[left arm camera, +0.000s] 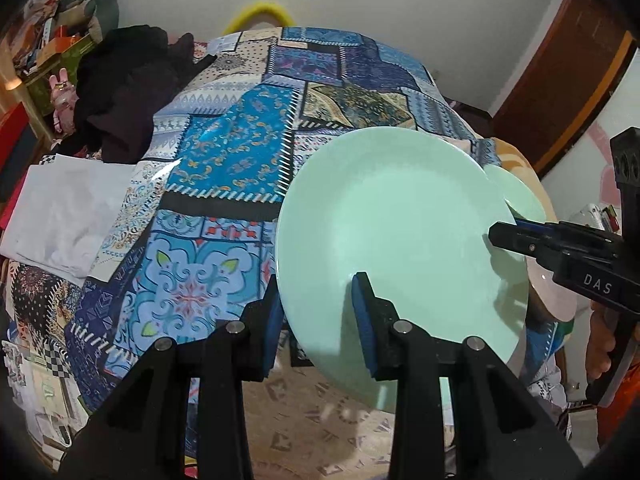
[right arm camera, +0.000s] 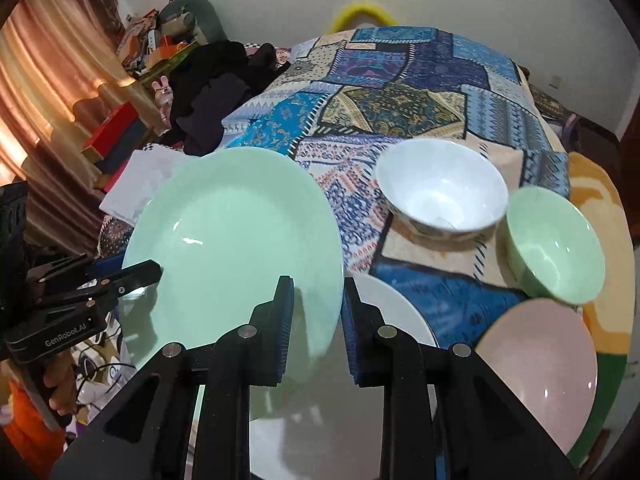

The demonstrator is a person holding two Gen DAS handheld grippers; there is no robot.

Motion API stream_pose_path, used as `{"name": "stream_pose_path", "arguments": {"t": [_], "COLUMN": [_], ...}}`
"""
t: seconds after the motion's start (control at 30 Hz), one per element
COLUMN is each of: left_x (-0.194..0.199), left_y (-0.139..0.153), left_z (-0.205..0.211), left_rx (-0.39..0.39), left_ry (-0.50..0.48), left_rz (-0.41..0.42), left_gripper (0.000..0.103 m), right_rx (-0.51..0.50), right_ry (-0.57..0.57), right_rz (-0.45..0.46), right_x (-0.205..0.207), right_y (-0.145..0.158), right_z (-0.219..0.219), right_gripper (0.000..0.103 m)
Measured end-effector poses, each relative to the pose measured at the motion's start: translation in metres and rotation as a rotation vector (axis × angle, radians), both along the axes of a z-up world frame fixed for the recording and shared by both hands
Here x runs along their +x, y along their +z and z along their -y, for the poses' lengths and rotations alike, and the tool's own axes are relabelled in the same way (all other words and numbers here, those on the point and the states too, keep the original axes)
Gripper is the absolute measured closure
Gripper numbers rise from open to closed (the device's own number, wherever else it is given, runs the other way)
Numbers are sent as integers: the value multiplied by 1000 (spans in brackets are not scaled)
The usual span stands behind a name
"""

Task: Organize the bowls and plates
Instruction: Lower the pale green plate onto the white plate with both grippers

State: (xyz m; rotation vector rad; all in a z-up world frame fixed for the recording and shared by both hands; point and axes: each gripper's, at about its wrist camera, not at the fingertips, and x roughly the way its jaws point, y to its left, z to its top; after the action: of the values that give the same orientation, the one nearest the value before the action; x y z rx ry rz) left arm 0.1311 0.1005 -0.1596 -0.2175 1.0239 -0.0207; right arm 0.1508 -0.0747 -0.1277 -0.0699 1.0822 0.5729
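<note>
A mint-green plate (left arm camera: pixel 392 232) is held tilted above the patterned bedspread (left arm camera: pixel 224 152). My left gripper (left arm camera: pixel 318 312) is shut on its near rim, one pad under and one over it. My right gripper (right arm camera: pixel 316 320) is shut on the opposite rim of the same green plate (right arm camera: pixel 236 248); it shows in the left wrist view (left arm camera: pixel 516 238) at the plate's right edge. Under the plate lies a white plate (right arm camera: pixel 400 312). A white bowl (right arm camera: pixel 440 192), a green bowl (right arm camera: pixel 556 248) and a pink plate (right arm camera: pixel 540 364) sit to the right.
Black clothes (right arm camera: pixel 216 88) and a folded white cloth (left arm camera: pixel 68 212) lie on the bed's left side. Boxes and toys (right arm camera: pixel 160 48) are stacked by the orange curtain (right arm camera: pixel 52 92). A wooden door (left arm camera: pixel 560 80) stands at the right.
</note>
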Motion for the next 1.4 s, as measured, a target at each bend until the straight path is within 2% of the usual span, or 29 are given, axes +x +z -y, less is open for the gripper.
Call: {"name": "stream_pose_path", "arguments": {"t": [0.43, 1.03, 1.17, 1.4], "left_x": [-10, -1, 0, 3], "left_y": [-16, -56, -55, -55], "left_z": [31, 62, 67, 75], "left_rx": [-14, -34, -13, 16], "left_ry": [-52, -122, -126, -141], "left_rz": [-37, -129, -121, -114], "left_gripper": [69, 69, 69, 69], "right_rx": [10, -21, -55, -44], "right_ry": [-62, -120, -120, -135], "right_rz": [-44, -96, -79, -89], "right_x": [-22, -35, -38, -39], "right_y": [-20, -45, -47, -48], "right_z": [35, 61, 60, 67], "right_gripper": [82, 82, 82, 82]}}
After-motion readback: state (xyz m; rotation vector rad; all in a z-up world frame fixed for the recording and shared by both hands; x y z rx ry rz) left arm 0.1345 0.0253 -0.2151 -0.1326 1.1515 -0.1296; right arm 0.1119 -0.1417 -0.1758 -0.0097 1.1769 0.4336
